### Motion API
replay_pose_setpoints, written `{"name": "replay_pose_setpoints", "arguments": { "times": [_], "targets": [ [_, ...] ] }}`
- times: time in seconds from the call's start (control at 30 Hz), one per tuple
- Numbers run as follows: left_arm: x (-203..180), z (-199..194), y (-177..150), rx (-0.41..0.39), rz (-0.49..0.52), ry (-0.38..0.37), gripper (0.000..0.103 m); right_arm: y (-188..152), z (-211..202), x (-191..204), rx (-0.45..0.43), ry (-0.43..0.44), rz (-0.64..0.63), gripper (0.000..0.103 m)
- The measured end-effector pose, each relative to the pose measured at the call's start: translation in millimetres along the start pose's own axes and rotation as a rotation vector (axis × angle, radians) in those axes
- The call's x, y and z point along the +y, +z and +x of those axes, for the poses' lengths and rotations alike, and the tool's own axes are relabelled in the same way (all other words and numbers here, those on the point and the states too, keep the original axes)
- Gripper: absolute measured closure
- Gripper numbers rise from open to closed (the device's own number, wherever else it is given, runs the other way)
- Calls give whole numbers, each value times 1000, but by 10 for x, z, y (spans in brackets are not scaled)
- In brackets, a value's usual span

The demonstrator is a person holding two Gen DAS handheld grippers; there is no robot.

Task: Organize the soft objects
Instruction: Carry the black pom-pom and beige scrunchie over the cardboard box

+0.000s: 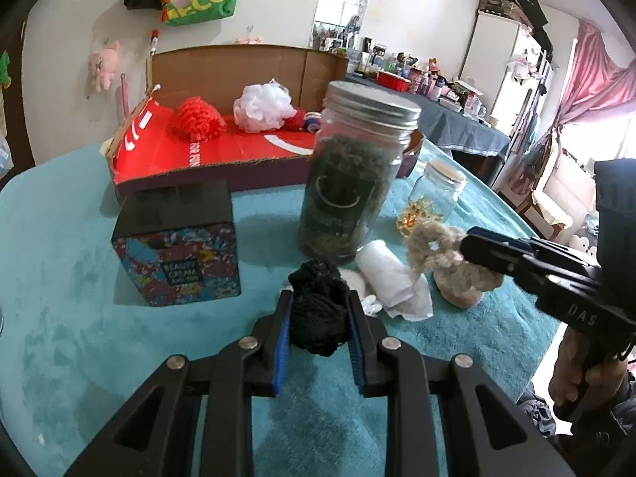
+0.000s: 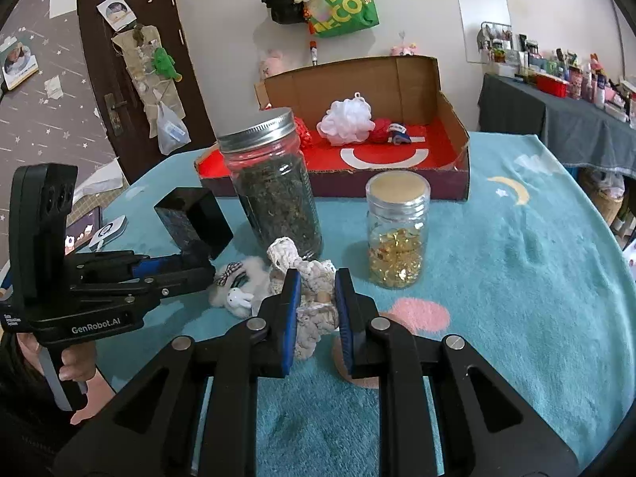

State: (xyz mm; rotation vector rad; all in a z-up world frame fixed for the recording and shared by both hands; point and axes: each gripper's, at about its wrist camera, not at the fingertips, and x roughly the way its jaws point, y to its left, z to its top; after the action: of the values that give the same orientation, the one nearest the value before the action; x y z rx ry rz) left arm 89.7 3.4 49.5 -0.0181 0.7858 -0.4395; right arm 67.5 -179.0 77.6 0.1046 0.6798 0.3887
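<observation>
Both pairs of jaws were clamped on yarn: the left gripper (image 1: 318, 314) pinched a black crocheted bundle (image 1: 318, 306) between its blue pads, and the right gripper (image 2: 317, 310) squeezed a cream crocheted piece (image 2: 314, 302), both low over the teal tablecloth (image 2: 497, 258). Just beside the cream piece lay a fluffy white clip with a tiny bunny (image 2: 238, 298), and a rolled white cloth (image 1: 391, 282) sat between the two bundles. Behind them stood a tall jar of dried leaves (image 1: 349, 171) with a metal lid, a smaller jar of gold bits (image 2: 397, 234) near it, and a patterned black box (image 1: 179, 242) off to the left. At the back, the open cardboard box (image 2: 449, 135) with its red floor held a white mesh puff (image 2: 348, 121) and a red knitted piece (image 1: 196, 119).
</observation>
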Motion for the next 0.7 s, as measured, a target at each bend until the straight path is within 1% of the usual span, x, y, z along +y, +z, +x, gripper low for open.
{"name": "replay_pose_setpoints", "arguments": {
  "times": [0.1,0.23,0.37,0.47,0.53,0.7],
  "targets": [
    [72,-21,-9,6,-17,1,77,5,-39,-59,-3,-5,11,86],
    [203,-97,-20,-2,-41,24,77,13,-85,-154,-1,-19,27,86],
    [363,-175,-45,-8,-67,59,77,16,-137,-277,1,-36,52,86],
    [493,-214,-59,-10,-84,89,77,28,-176,-379,-1,-31,83,86],
    [579,-234,-68,-10,-95,109,77,34,-195,-411,-6,-56,77,86],
    [810,-276,-96,-5,-131,150,77,23,-198,-527,4,-80,90,86]
  ]
}}
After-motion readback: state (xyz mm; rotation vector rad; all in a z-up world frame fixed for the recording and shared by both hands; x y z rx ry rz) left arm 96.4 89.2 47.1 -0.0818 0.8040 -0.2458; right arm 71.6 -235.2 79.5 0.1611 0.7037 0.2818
